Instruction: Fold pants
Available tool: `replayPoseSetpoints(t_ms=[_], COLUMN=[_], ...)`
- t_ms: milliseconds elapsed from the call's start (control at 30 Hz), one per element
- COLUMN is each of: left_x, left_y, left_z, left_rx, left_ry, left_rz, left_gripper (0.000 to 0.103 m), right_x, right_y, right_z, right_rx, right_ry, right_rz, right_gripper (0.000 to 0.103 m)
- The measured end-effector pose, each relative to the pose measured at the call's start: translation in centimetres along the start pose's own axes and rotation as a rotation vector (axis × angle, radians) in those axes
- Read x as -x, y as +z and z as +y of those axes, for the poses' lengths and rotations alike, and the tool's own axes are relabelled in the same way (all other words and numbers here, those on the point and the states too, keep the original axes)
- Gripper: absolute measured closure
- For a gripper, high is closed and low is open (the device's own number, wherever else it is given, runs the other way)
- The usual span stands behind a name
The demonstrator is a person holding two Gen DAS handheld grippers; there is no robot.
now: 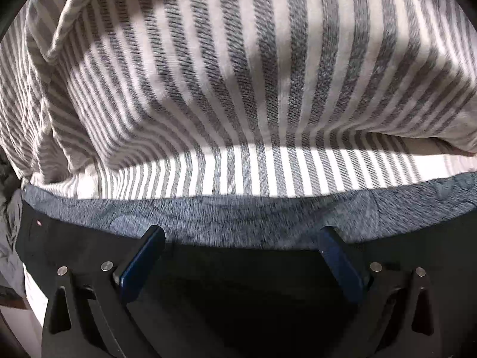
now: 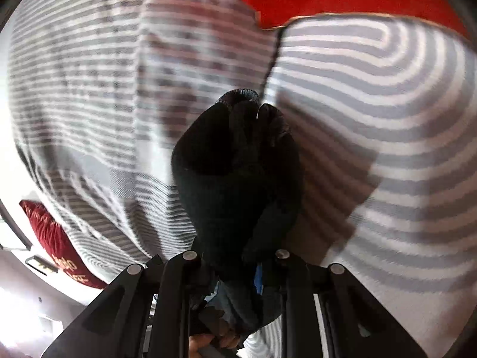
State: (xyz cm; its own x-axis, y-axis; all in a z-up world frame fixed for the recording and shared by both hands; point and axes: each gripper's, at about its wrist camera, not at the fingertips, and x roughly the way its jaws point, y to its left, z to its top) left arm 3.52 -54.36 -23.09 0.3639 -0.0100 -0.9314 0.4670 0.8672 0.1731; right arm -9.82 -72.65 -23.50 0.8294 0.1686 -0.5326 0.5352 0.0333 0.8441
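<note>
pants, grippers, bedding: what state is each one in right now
right gripper: shut on the pants
pants: dark, bunched, one fold lifted off the bedding
left gripper: open, holding nothing, over the blue-grey fabric edge
striped bedding: rumpled, part sunlit
red pillow: lying at the bed's edge
</note>
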Motion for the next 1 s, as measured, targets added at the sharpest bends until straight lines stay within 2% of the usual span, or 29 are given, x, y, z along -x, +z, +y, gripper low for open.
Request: replayPoseSetpoints(t_ms=[133, 167, 233, 300, 333, 400, 467, 667, 867, 1000], left_x=[3.0, 3.1, 1.2, 1.6, 1.7, 1.8, 1.2, 4.0, 5.2, 4.4], left_y=[-1.6, -2.2, -4.0, -4.9, -4.8, -4.3, -3.8, -3.9, -5.9, -8.3], left_z=[0.0, -0.9, -3.1, -3.2, -3.0, -2.2, 0.1, 7.3, 14.9, 20.8], left_rx=[0.001, -0.03, -0.126, -0.102, -0.096, -0.07, -0.044, -0.002, 0.049, 0.13], left_ry=[-0.061, -0.068, -0.023, -0.028, -0.039, -0.084, -0.137, -0.172, -0.11, -0.057], left_rz=[-0.049, -0.034, 0.004, -0.083, -0.081, -0.027, 0.02, -0.053, -0.045, 0.003], left_gripper=[0.0, 0.0, 0.0, 0.0, 0.0, 0.0, 0.0, 0.0, 0.0, 0.0], right_x=[0.2, 0.1, 0.2, -0.1, -0.2, -0.4, -0.9, -4.0, -9.6, -14.2], right_y=[-0.7, -0.8, -1.3, -2.0, -2.4, -3.0, -3.7, -8.1, -15.3, -20.6], right_z=[1.5, 1.8, 2.7, 4.0, 4.8, 6.2, 7.6, 13.3, 18.2, 18.4], right_rx=[0.028, 0.033, 0.046, 0.076, 0.097, 0.134, 0.162, 0.324, 0.584, 0.739], right_ry=[0.015, 0.017, 0.028, 0.029, 0.028, 0.033, 0.042, 0.001, -0.148, -0.284], right_rz=[0.006, 0.006, 0.011, 0.028, 0.038, 0.046, 0.055, 0.103, 0.187, 0.248], right_gripper=[0.083, 0.083, 0.083, 0.083, 0.083, 0.083, 0.083, 0.083, 0.083, 0.083])
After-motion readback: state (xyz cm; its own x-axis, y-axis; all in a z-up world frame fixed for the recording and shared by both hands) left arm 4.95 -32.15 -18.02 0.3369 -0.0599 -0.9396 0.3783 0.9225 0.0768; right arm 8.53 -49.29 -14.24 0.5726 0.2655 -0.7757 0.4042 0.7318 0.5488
